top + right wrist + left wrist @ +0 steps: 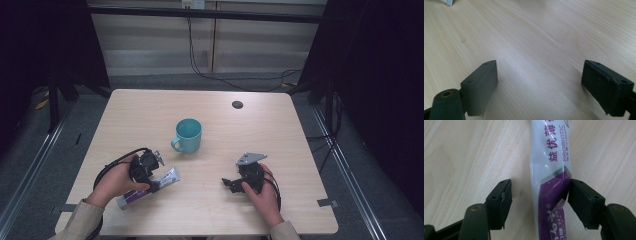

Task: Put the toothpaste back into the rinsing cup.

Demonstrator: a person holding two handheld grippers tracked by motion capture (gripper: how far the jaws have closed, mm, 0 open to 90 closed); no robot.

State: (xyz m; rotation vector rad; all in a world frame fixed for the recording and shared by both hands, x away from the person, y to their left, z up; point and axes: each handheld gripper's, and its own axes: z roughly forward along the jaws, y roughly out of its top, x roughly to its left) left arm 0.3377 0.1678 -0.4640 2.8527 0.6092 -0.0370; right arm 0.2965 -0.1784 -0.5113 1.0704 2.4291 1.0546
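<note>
A white and purple toothpaste tube (169, 177) lies slantwise on the wooden table (210, 107), near its front left. My left gripper (151, 185) is down over the tube and open. In the left gripper view the tube (550, 167) runs between the jaws of the left gripper (540, 195); the right-hand jaw touches its purple part, while the left-hand jaw stands a little off it. My right gripper (229, 184) rests low at the front right, open, with bare wood between the jaws of the right gripper (540, 82).
A teal mug (188, 135) stands upright mid-table, handle toward the front left, just beyond the tube. A small dark cable hole (237, 104) sits at the back. Cables trail on the floor beyond the far edge.
</note>
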